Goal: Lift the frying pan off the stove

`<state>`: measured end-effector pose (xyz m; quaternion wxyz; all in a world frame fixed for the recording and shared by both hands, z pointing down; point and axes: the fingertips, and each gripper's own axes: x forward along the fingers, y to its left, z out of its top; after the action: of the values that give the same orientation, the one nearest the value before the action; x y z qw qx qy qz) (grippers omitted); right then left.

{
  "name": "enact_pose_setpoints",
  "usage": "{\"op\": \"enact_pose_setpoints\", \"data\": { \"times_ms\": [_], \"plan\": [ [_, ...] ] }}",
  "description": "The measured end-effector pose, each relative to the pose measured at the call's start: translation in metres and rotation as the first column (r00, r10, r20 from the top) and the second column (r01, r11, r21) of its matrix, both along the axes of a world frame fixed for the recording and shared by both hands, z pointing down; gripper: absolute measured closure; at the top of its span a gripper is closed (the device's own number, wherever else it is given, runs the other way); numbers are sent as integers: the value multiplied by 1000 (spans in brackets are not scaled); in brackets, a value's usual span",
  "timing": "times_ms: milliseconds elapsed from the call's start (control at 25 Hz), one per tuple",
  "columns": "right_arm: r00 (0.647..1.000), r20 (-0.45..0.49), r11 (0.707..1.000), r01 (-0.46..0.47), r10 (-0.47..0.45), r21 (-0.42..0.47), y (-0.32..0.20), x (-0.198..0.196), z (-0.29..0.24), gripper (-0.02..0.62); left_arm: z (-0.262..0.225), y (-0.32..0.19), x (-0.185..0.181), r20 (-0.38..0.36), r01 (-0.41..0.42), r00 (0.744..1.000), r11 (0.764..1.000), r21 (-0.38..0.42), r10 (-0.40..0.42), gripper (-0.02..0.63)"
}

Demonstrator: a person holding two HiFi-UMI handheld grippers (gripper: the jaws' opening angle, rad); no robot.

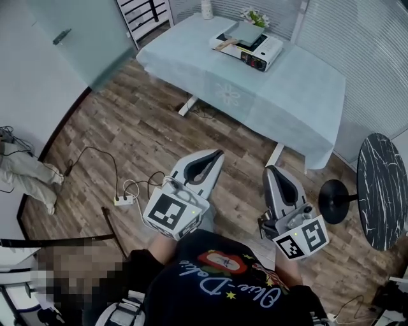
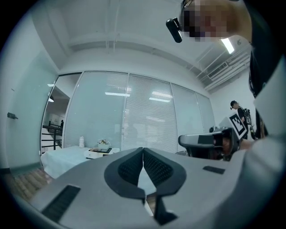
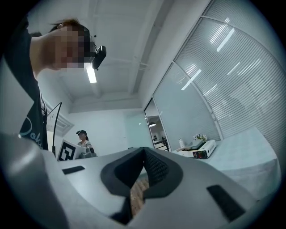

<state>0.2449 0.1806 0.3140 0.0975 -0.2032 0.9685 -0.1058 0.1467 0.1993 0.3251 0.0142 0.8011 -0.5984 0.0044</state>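
A white portable stove (image 1: 250, 49) stands on the far table (image 1: 287, 95), with a square grey frying pan (image 1: 245, 32) on top and its wooden handle (image 1: 223, 44) pointing left. The stove (image 2: 99, 153) shows small and distant in the left gripper view, and the stove (image 3: 200, 150) also in the right gripper view. My left gripper (image 1: 218, 155) is shut and empty, held over the wooden floor well short of the table. My right gripper (image 1: 272, 170) is shut and empty too, beside it. Both tips meet in their own views, left gripper (image 2: 143, 149), right gripper (image 3: 144, 149).
A round black marble side table (image 1: 381, 190) on a black pedestal stands at the right. A power strip with cables (image 1: 125, 199) lies on the floor at the left. A white bottle (image 1: 206, 8) and flowers (image 1: 254, 16) sit at the table's far edge. A person's legs (image 1: 25, 175) show at the left.
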Motion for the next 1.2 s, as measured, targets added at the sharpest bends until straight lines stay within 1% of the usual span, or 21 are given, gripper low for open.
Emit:
{"op": "enact_pose_setpoints", "data": {
  "times_ms": [240, 360, 520, 680, 840, 1000, 1200],
  "plan": [
    [999, -18, 999, -32, 32, -1, -46, -36, 5, 595, 8, -43, -45, -20, -7, 1000, 1000, -3, 7, 601],
    [999, -35, 999, -40, 40, -23, -72, -57, 17, 595, 18, -61, -69, -33, -8, 999, 1000, -26, 8, 601],
    [997, -56, 997, -53, 50, -52, -105, -84, 31, 595, 25, -83, -103, -32, 4, 999, 998, -55, -6, 601],
    [996, -69, 997, -59, 55, -59, -132, -108, 33, 595, 24, -105, -128, -64, -5, 998, 999, -53, 1, 600],
    [996, -68, 997, -67, 64, -49, -155, -133, 27, 595, 24, -122, -155, -78, -3, 997, 998, -56, -1, 600],
    [995, -75, 996, -75, 71, -48, -177, -159, 26, 595, 24, -141, -189, -73, 9, 997, 999, -41, -12, 600],
    [993, -82, 993, -94, 89, -67, -206, -190, 28, 595, 26, -166, -228, -88, 11, 996, 999, -51, -16, 600]
  ]
}}
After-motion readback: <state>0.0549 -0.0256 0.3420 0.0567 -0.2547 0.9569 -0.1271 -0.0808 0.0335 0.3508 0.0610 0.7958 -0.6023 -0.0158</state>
